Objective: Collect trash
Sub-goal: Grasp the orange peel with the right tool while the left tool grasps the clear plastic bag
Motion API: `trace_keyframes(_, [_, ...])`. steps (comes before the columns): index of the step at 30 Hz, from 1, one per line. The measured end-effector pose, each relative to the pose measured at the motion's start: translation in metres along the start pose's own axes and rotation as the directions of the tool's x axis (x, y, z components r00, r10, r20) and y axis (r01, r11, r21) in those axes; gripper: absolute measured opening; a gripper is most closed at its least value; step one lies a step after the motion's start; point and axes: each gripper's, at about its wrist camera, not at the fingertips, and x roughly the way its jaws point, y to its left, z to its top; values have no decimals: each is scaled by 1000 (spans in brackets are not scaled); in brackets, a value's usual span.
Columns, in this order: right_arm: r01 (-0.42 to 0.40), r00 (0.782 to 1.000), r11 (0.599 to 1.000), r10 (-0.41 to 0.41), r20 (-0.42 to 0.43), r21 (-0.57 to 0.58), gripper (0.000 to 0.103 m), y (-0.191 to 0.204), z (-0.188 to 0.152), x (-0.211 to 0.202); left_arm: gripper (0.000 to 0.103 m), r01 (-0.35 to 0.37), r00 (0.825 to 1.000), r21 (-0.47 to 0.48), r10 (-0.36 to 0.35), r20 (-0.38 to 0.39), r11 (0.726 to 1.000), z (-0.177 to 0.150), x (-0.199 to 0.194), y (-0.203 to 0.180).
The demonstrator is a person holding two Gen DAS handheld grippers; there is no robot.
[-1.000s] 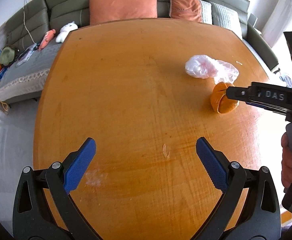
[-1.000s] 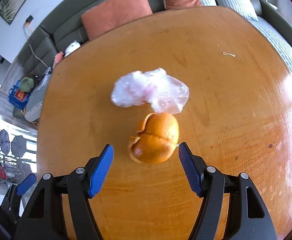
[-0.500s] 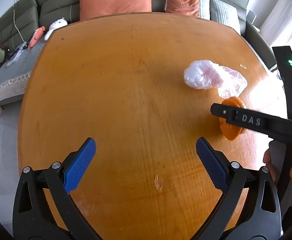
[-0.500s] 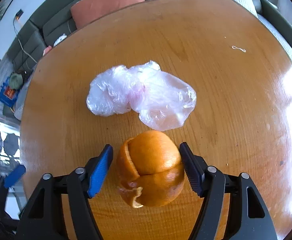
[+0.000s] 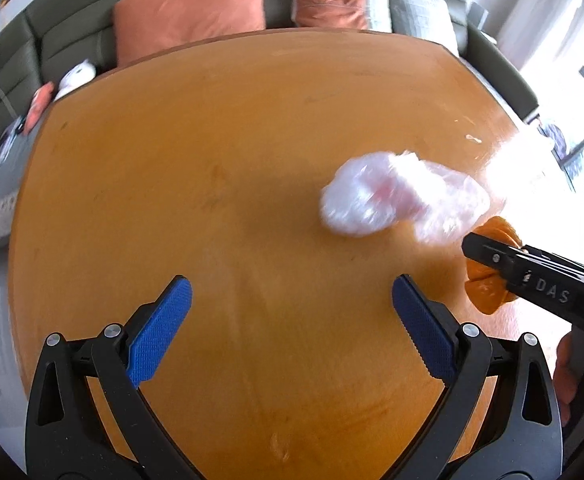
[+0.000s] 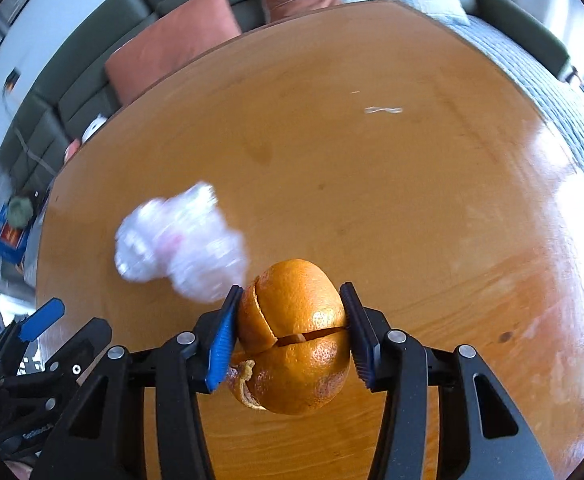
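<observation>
My right gripper (image 6: 292, 332) is shut on an orange peel (image 6: 294, 336), a split orange shell, its blue pads pressed on both sides. The peel also shows in the left wrist view (image 5: 488, 296), partly behind the right gripper's black finger. A crumpled clear plastic bag (image 6: 180, 240) lies on the wooden table (image 6: 372, 200) just left of the peel; it shows in the left wrist view (image 5: 396, 200) too. My left gripper (image 5: 290, 324) is open and empty above the table, to the near left of the bag.
A small white scrap (image 6: 384, 110) lies farther back on the table. A grey-green sofa with orange cushions (image 5: 188, 16) runs behind the table. Stuffed toys (image 5: 76, 78) lie on the sofa at the left.
My right gripper's jaws have closed on the orange peel, which stood between open pads before. My left gripper has moved closer to the plastic bag.
</observation>
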Motion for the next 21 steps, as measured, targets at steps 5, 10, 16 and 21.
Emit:
trace_keyframes(5, [10, 1000, 999, -9, -4, 44, 51, -27, 8, -5, 97, 16, 1000, 131, -17, 6, 991, 25, 16, -26])
trace_keyframes(10, [16, 1000, 998, -15, -8, 69, 51, -36, 12, -5, 97, 73, 997, 185, -74, 1, 980, 50, 31, -44])
trace_keyframes(16, [35, 999, 995, -34, -12, 89, 51, -39, 18, -2, 97, 101, 994, 180, -92, -61, 978, 61, 55, -48])
trace_keyframes(21, [42, 999, 994, -41, -11, 101, 51, -40, 14, -8, 97, 125, 988, 113, -114, -102, 986, 55, 64, -45])
